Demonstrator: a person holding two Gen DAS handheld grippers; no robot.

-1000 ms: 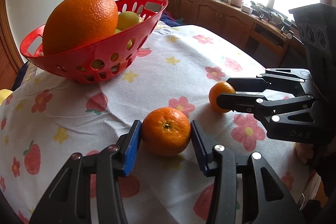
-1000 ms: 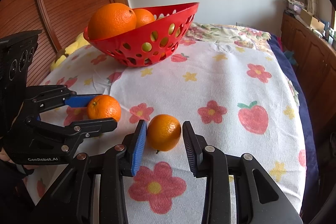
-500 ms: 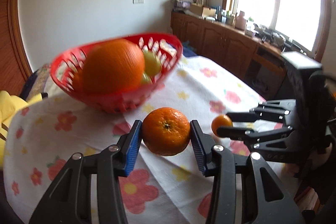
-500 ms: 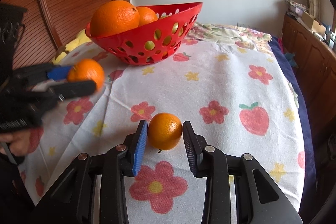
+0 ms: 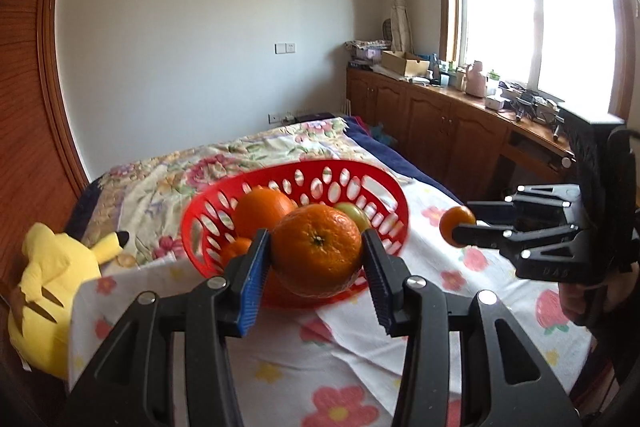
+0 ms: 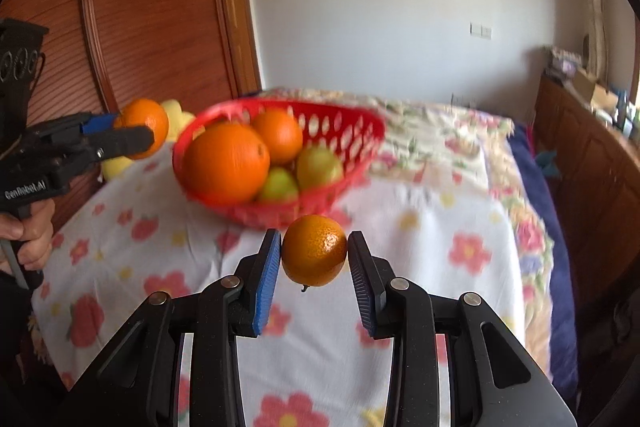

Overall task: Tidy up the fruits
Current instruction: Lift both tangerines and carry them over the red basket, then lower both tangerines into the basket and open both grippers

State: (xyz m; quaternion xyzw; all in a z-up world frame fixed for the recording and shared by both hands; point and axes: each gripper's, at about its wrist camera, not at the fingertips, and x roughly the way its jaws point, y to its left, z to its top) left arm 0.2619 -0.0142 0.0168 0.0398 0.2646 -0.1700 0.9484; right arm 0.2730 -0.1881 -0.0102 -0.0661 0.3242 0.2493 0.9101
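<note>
Both fruits are up off the cloth now, where a second ago they sat on it! The left gripper is clamped on a mandarin, pads pressing either side, held in front of the red basket. The right gripper pinches a smaller mandarin above the flowered tablecloth, short of the basket. Inside it: oranges and green fruit. A yellow plush toy lies left.

Black hand-held gripper, blue ribbed pads, silver screws.
</note>
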